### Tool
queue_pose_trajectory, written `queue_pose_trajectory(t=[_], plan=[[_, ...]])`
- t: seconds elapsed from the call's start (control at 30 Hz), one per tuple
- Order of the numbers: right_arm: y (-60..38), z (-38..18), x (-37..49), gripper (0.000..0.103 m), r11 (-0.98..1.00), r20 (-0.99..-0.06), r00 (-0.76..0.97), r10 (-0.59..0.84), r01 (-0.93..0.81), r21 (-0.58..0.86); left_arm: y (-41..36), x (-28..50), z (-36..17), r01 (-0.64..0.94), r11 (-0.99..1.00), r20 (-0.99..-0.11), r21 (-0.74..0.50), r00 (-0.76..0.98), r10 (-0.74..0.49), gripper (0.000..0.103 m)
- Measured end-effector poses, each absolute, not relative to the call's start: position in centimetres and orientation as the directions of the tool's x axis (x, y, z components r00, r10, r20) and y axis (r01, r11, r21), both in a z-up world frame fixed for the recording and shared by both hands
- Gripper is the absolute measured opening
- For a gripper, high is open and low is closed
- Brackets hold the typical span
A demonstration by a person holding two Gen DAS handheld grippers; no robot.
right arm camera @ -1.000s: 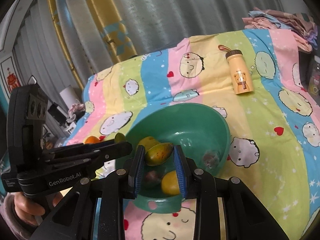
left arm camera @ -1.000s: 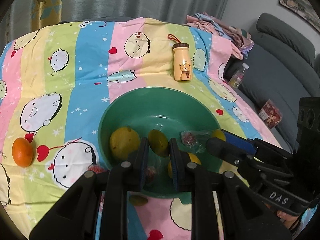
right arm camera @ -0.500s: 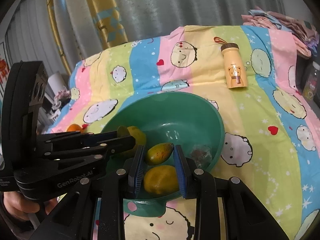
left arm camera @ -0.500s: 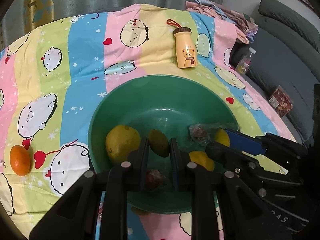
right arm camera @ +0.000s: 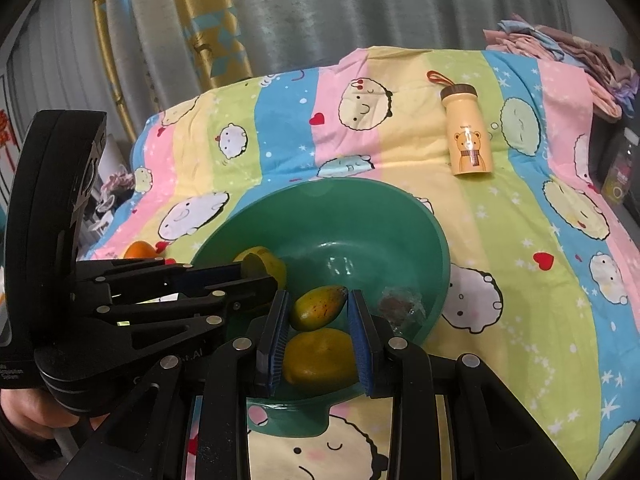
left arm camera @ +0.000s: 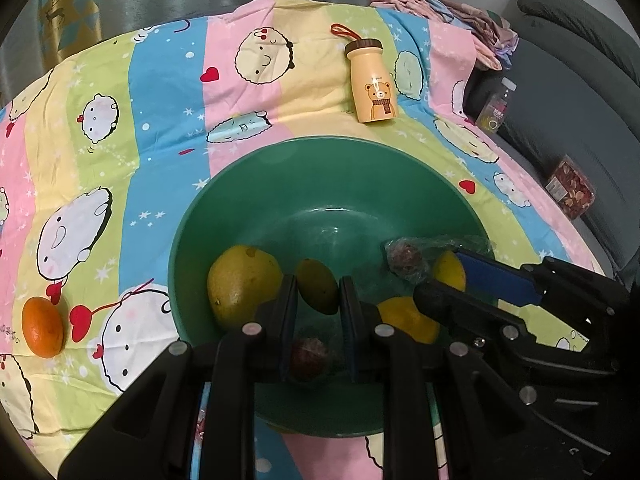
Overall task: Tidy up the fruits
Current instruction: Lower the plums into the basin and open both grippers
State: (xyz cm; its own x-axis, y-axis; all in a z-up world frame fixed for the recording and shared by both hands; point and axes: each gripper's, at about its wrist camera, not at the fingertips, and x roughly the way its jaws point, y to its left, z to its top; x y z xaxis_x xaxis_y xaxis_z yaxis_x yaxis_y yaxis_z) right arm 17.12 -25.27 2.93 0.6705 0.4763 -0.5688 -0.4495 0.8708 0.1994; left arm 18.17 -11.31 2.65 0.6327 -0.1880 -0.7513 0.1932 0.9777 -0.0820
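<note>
Both views now sit closer over the bowl point(left arm camera: 256, 184) than a second ago, my left tongs point(left arm camera: 316, 300) having dropped toward it; the fruit inside lies as it did. Left tongs are nearly shut and grip nothing: the small mango point(left arm camera: 317, 286) showing in their gap lies down in the bowl. Right tongs point(right arm camera: 318, 312) stand a little apart, also empty, poised over the speckled mango point(right arm camera: 318, 307) and the yellow fruit point(right arm camera: 320, 356) below it. Most of the job looks done: a big lemon point(left arm camera: 242, 290), mangoes, a dark red fruit point(left arm camera: 307, 358) and a wrapped one point(left arm camera: 408, 258) are in the bowl. What I judge is left is the orange point(left arm camera: 43, 327), alone on the bedsheet point(left arm camera: 160, 92) well left of the bowl. The bear bottle point(left arm camera: 372, 80) is no fruit and can stay
</note>
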Motion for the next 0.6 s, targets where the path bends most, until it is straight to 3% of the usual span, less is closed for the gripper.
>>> queue_pose_trajectory(t=[0.6], plan=[[-25.72,2.95,16.98,0.032,0.880,-0.560,0.686,0.464,-0.431,0.201,-11.38,18.29,2.37,0.186,0.980,-0.753,-0.069,0.635,-0.174,0.024]])
